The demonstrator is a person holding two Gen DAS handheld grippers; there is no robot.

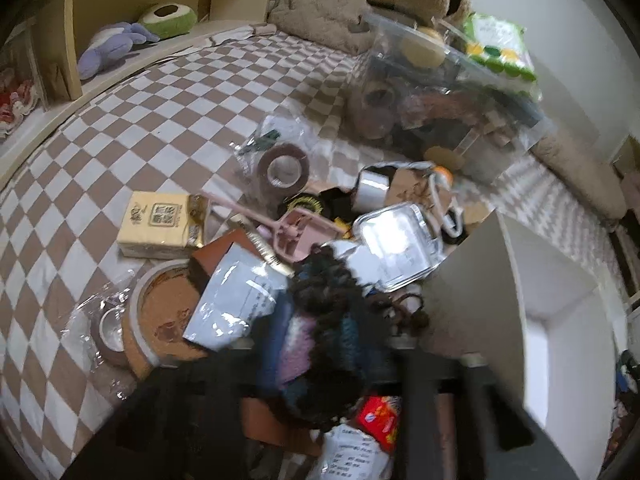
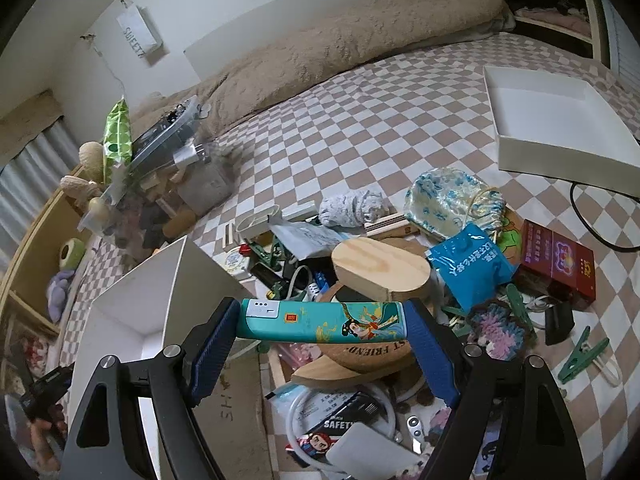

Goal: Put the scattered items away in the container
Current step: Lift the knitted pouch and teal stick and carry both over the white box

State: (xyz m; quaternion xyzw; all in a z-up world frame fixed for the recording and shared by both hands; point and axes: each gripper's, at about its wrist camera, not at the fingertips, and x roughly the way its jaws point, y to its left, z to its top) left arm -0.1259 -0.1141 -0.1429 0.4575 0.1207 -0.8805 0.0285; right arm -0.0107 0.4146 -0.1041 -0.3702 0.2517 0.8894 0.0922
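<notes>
Right hand-held gripper (image 2: 324, 326) clamped a teal illustrated case (image 2: 320, 320) crosswise between its blue pads, above the clutter on the checkered bed (image 2: 360, 120). Left of it stood an open white box (image 2: 132, 300); just beyond it lay an oval wooden block (image 2: 380, 270), and farther right a blue packet (image 2: 470, 266). Left hand-held gripper's jaws were too blurred to judge.

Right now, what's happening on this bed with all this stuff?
A person is tidying a clutter pile on the checkered bed with two handheld grippers. The right gripper clamps a teal illustrated case end to end, beside the white box. The left gripper is open over dark crocheted yarn, not gripping it.
</notes>
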